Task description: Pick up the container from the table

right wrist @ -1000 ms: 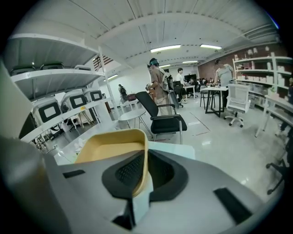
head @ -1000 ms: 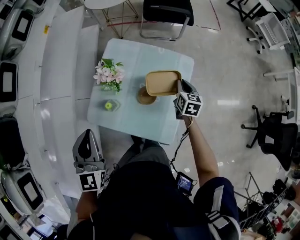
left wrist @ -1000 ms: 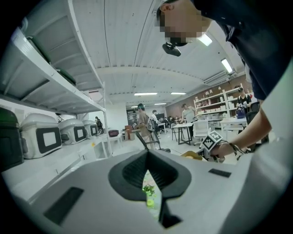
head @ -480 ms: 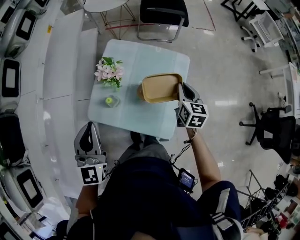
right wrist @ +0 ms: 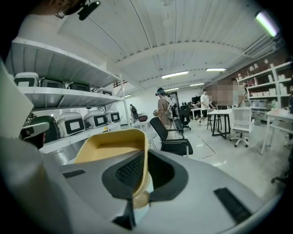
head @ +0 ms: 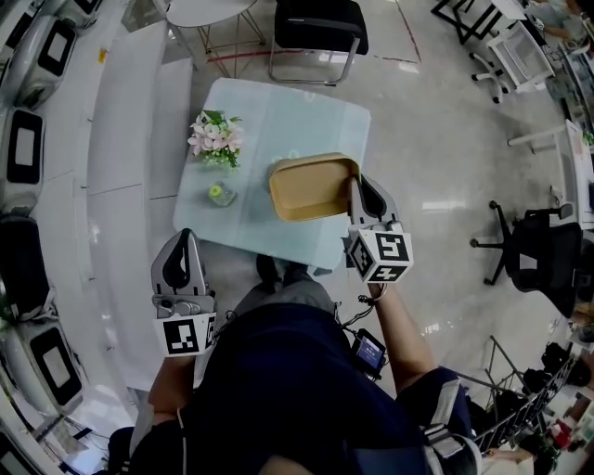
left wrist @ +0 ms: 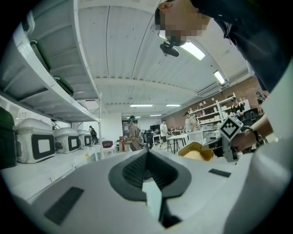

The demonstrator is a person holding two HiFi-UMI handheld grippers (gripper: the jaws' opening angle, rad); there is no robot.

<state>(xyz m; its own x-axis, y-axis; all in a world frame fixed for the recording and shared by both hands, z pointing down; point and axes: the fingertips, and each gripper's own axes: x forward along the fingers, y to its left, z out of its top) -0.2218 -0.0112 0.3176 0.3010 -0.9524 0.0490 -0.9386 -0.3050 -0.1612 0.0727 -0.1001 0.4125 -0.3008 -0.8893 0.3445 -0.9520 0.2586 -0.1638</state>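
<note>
A tan rectangular container (head: 311,186) hangs in the air over the near right part of the pale glass table (head: 278,111). My right gripper (head: 354,182) is shut on the container's right rim. In the right gripper view the rim (right wrist: 143,151) is pinched between the dark pads and the tan tub (right wrist: 110,144) stretches away to the left. My left gripper (head: 182,245) is held low at the table's near left corner, shut with nothing in it. In the left gripper view its jaws (left wrist: 146,160) meet, and the lifted container (left wrist: 196,151) shows at the right.
A bunch of pink flowers (head: 215,139) and a small glass with a green thing (head: 220,193) stand on the table's left side. A black chair (head: 316,23) stands behind the table. White shelves with boxy appliances (head: 20,148) run along the left. People stand in the background.
My right gripper has lifted the container up and nearer to the person. The round brown thing seen beneath it earlier is now covered. The left gripper has risen a little.
</note>
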